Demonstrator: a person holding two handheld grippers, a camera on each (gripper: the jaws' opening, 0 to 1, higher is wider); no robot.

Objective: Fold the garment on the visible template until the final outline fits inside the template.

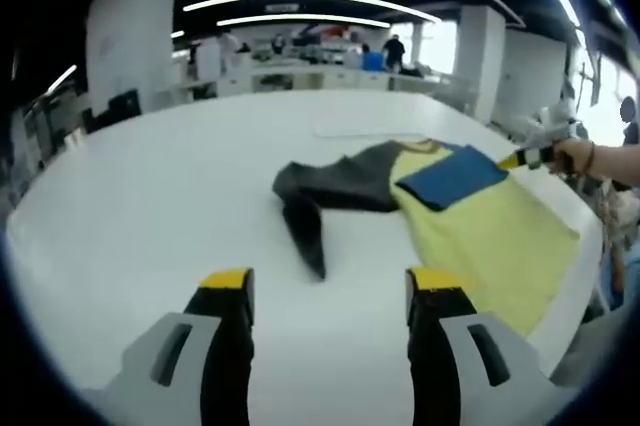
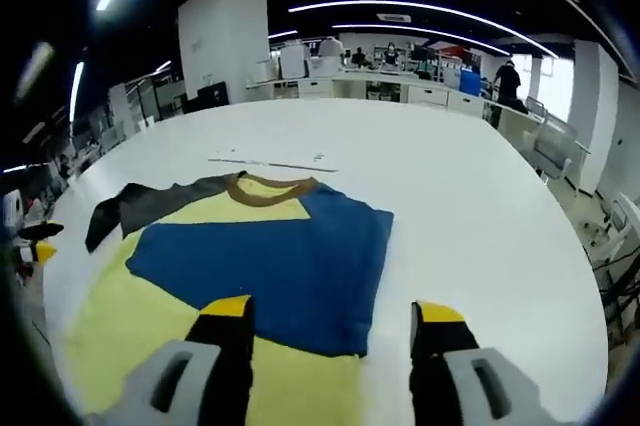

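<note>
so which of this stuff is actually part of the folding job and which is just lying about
Part of the job:
- yellow, blue and dark grey t-shirt with brown collar, blue side folded over
- left gripper, jaws apart
- right gripper, jaws apart

Lying about:
- flat white strip on the white table
- desks and people in the background

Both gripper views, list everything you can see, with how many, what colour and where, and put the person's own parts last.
Garment: one, yellow body with a blue part folded across it, grey sleeve spread to the side, brown collar; lying on the table.
Table: one, white, wide; under the garment.
Pale flat strip: one, whitish; on the table beyond the collar. Too faint to identify.
Background room: white pillars, desks, ceiling light strips, a few distant people.
Person's hand: one; right edge of the left gripper view, holding the right gripper.
Left gripper: black fingers with yellow tips, grey body; open, above bare table.
Right gripper: same colours; open, over the garment's blue part.
</note>
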